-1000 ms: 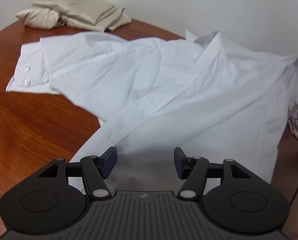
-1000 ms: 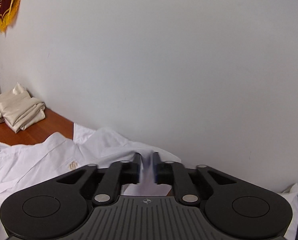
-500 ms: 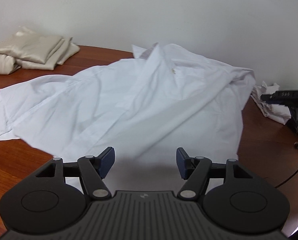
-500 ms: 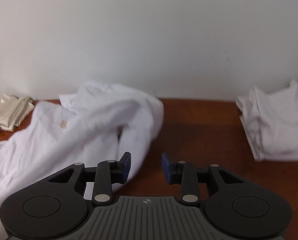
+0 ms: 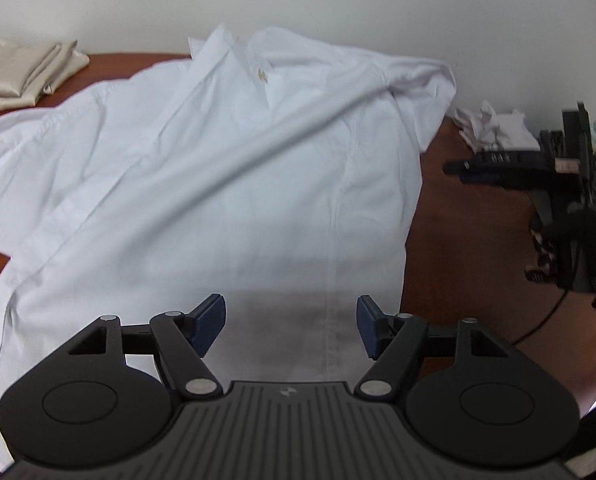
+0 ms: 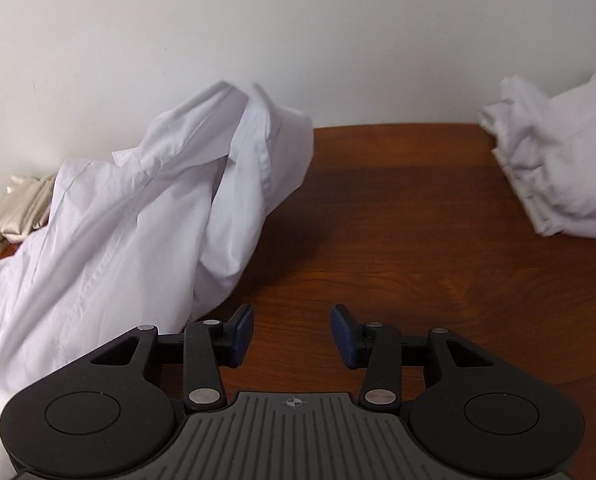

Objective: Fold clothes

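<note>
Item: shirt (image 5: 202, 168), white, spread unfolded over the table (image 6: 397, 220), collar end away from the left gripper, body running back under its fingers; not yet laid flat, a long ridge crossing the front and the far right shoulder bunched, so smoothing likely comes before any fold. Left gripper (image 5: 290, 326): jaws wide apart, holding nothing, poised over the near hem, probably to pick an edge. Right gripper (image 6: 292, 336): jaws also well apart and empty, over bare wood; the shirt's heaped shoulder lies ahead and to its left, near the left fingertip but whether touching cannot be told. In the left view this gripper shows out to the right of the shirt, clear of it. Beige stack (image 5: 22, 70): folded, far left of the left gripper, apparently finished work set aside. White pile (image 6: 561, 160): far right of the right gripper, apart from the shirt; loosely folded or waiting, unclear.
</note>
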### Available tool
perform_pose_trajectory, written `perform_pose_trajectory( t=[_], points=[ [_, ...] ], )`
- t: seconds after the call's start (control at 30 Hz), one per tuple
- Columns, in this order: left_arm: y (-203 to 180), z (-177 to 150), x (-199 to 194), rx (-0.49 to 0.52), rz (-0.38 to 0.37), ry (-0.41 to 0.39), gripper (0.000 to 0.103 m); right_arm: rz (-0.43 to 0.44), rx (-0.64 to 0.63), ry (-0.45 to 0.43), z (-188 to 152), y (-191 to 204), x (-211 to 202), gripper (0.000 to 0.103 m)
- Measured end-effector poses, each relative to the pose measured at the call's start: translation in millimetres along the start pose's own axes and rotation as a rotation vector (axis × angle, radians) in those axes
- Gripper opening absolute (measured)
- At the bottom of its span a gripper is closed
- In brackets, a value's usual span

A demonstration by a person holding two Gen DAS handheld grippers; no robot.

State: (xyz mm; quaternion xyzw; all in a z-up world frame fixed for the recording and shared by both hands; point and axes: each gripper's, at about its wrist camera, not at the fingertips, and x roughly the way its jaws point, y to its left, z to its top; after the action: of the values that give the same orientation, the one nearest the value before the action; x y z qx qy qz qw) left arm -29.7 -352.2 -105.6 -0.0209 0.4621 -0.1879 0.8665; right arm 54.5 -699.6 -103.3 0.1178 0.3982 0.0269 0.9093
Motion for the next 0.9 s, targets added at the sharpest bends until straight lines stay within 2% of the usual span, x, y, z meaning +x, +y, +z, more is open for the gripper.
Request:
perform_pose_trajectory(
  t=[0.2,0.27,0.5,0.83,0.9],
  points=[
    [3,-4,-8,-0.005,0.041,0.026,0.076,0.076,-0.019,0.015,3,12,37,0.047],
    [5,-3,-11,-0.003,0.051,0.026,0.076,0.107,-0.002,0.007,6,16,45,0.050],
    [6,-2,-16,0.004,0.063,0.024,0.076,0.247,0.079,0.025,14,21,68,0.051],
    [10,-3,-27,-0.008,0.058,-0.012,0.076,0.440,0.231,-0.048,12,8,59,0.051],
    [12,-4,-29,-0.009,0.059,-0.013,0.076,0.450,0.246,-0.048,8,9,60,0.051]
  ],
)
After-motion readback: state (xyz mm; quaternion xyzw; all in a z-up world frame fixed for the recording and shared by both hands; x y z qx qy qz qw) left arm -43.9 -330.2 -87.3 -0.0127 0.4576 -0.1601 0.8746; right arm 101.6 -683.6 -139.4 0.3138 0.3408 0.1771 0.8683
